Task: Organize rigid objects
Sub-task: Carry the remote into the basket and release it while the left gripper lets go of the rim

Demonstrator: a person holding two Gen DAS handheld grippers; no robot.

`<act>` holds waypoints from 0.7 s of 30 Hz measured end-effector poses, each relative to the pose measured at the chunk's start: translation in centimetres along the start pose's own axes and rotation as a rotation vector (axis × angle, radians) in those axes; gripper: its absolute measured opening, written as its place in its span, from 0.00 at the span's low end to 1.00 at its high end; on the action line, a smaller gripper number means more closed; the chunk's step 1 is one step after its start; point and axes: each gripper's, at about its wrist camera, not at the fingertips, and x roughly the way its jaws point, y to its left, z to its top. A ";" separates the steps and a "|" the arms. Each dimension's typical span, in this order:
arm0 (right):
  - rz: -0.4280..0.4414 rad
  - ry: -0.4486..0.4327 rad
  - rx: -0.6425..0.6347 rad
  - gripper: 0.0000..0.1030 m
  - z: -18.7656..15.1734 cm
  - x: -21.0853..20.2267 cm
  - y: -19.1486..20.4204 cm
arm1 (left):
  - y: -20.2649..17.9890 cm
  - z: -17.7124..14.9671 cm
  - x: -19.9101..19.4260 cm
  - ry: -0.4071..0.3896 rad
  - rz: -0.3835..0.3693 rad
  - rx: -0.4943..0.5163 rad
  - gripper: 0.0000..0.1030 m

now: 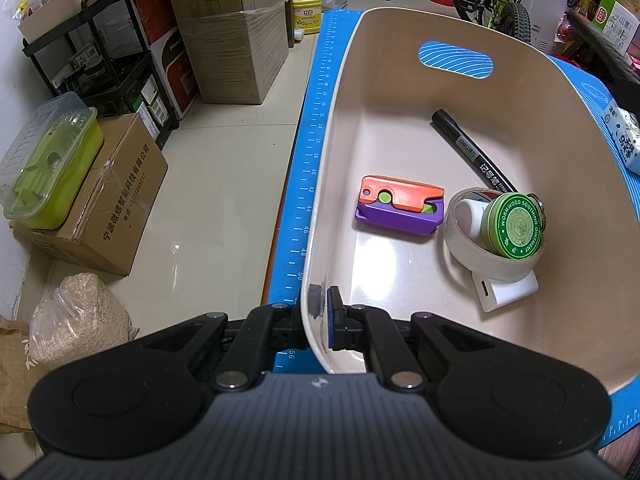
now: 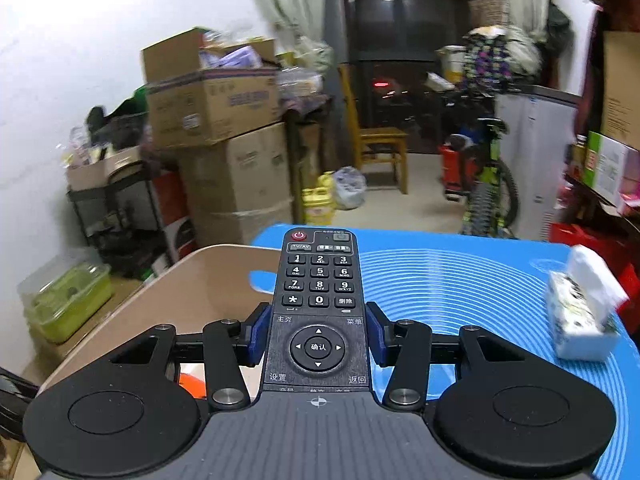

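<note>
Right wrist: slim black plastic remote point(image 2: 319, 312)

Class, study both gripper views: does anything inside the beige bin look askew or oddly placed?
Yes. The green ointment tin sits tilted inside the tape roll, propped against a white bottle rather than lying flat. The tape roll itself rests partly on a white block.

The remote point(image 2: 319, 308) has its lower end hidden behind the gripper body, the tissue pack point(image 2: 582, 312) is smeared with blur (print unreadable), and the white block point(image 1: 505, 292) sits mostly under the tape roll point(image 1: 490, 240).
</note>
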 end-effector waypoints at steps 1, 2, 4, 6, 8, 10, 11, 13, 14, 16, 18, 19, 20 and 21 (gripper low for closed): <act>0.015 0.013 -0.017 0.52 0.2 0.4 0.8 | 0.0 0.0 0.0 0.000 0.000 0.000 0.09; 0.027 0.024 -0.033 0.53 0.4 0.7 1.5 | 0.0 0.0 0.0 0.000 0.000 0.000 0.09; 0.049 0.047 -0.071 0.53 0.5 1.3 3.0 | 0.0 0.0 0.0 0.000 0.000 0.000 0.09; 0.064 0.077 -0.101 0.52 0.4 2.0 4.5 | 0.0 0.0 0.0 0.000 0.000 0.000 0.09; 0.074 0.121 -0.123 0.52 0.1 2.7 5.6 | 0.0 0.0 0.0 0.000 -0.001 0.000 0.09; 0.079 0.165 -0.135 0.52 -0.2 3.4 6.5 | 0.1 0.0 0.0 -0.002 -0.003 0.000 0.09; 0.079 0.186 -0.143 0.52 -0.4 3.7 6.8 | 0.1 0.0 -0.1 -0.003 -0.004 0.000 0.09; 0.071 0.225 -0.156 0.52 -0.9 4.3 7.4 | 0.1 0.1 -0.1 -0.003 -0.004 0.000 0.09; 0.065 0.249 -0.161 0.52 -1.1 4.7 7.6 | 0.1 0.1 -0.1 -0.003 -0.005 0.000 0.09; 0.057 0.298 -0.170 0.52 -1.5 5.4 7.9 | 0.1 0.1 -0.1 -0.003 -0.005 0.000 0.09; 0.054 0.337 -0.175 0.53 -1.8 6.2 8.2 | 0.1 0.1 -0.1 -0.002 -0.006 0.001 0.09; 0.051 0.351 -0.185 0.53 -2.0 6.4 8.3 | 0.1 0.1 -0.1 -0.003 -0.006 0.000 0.09; 0.044 0.363 -0.195 0.52 -2.2 6.6 8.4 | 0.1 0.1 -0.1 -0.003 -0.007 0.000 0.09; 0.039 0.372 -0.201 0.53 -2.3 6.8 8.5 | 0.1 0.1 -0.1 -0.003 -0.006 0.000 0.09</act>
